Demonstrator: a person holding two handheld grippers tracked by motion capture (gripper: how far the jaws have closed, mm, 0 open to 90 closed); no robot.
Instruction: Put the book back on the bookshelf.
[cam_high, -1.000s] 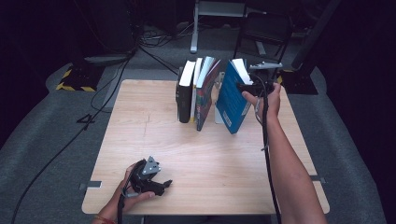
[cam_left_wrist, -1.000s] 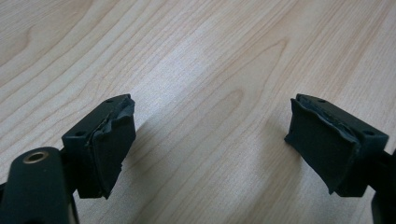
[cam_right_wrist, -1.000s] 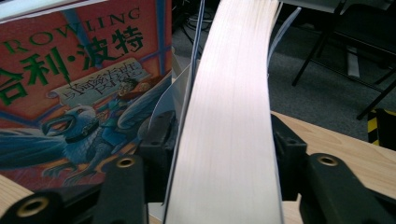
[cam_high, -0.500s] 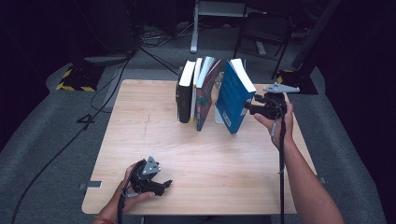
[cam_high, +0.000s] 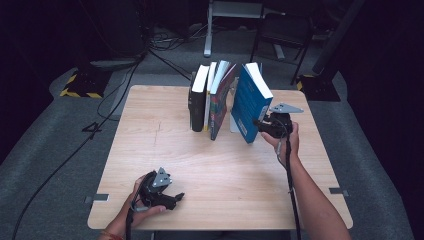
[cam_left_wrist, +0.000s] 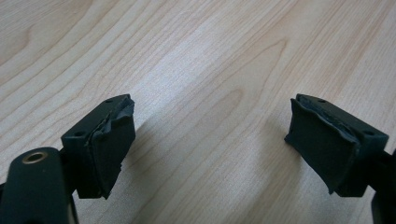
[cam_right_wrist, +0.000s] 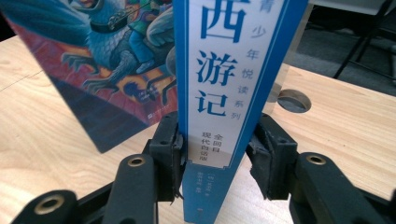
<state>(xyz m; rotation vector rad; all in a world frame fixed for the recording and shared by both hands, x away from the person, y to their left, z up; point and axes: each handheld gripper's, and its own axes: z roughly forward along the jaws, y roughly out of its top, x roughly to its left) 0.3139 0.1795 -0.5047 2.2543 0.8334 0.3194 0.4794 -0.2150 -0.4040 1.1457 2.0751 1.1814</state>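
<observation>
A blue book (cam_high: 250, 102) stands on edge at the right end of a short row on the wooden table (cam_high: 225, 175), leaning a little left. In the right gripper view its white-and-blue spine (cam_right_wrist: 224, 93) runs up between my jaws. My right gripper (cam_high: 257, 125) (cam_right_wrist: 215, 158) has just been closing, and both pads now press the low part of the spine, close to the tabletop. My left gripper (cam_high: 172, 199) (cam_left_wrist: 210, 149) lies on the table near the front left, held by a hand, its jaws wide apart over bare wood.
Left of the blue book stand a picture-covered book (cam_high: 220, 100) (cam_right_wrist: 116, 70) that leans right and a black book (cam_high: 197, 107). A round hole (cam_right_wrist: 292, 100) sits in the tabletop behind the blue book. Cables and chair legs lie on the dark floor beyond the table.
My right gripper came down from beside the top of the blue book to the bottom of its spine and closed onto it. The left gripper stayed put.
</observation>
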